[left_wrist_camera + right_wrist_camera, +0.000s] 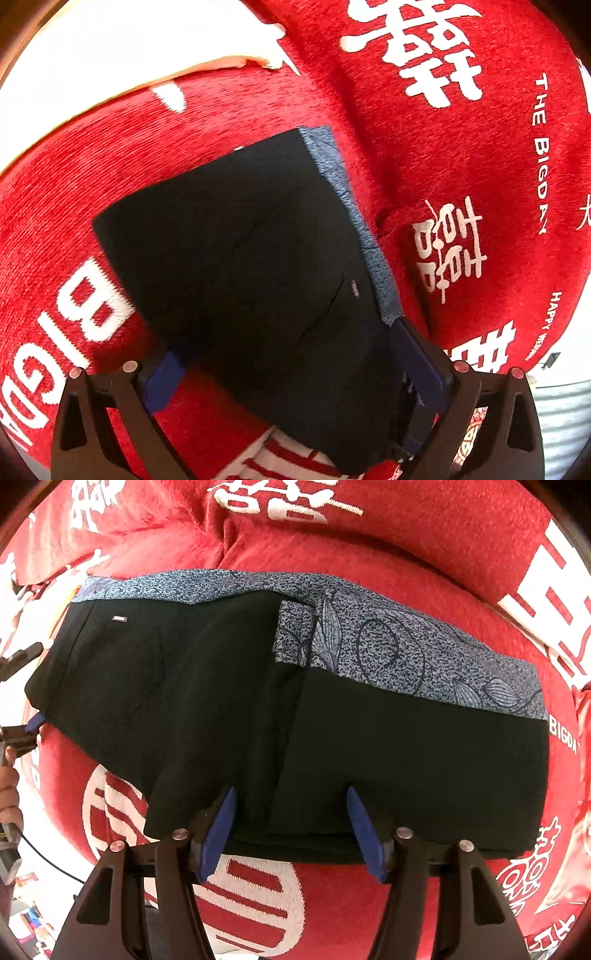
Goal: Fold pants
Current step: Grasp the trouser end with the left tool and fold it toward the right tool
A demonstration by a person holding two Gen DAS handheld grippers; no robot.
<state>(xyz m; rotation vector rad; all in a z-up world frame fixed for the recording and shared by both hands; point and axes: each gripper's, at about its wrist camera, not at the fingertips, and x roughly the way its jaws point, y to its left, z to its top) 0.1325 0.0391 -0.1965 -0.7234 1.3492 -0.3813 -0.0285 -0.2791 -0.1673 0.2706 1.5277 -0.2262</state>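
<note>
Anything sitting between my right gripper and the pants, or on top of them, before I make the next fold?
Nothing visible. The right gripper, jaws open, is already at the near edge of the black pants on the red blanket. No loose item lies on them. The left gripper, also open, sits at their other end.

Our right gripper (291, 827) has black angular frames, round silver screws and blue fingers (218, 834); our left gripper (291, 373) looks alike.

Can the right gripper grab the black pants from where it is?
Probably yes. The right gripper is open, its blue fingers spread at the near edge of the folded black pants on the red blanket. Nothing lies between them, so closing should catch the fabric.
</note>
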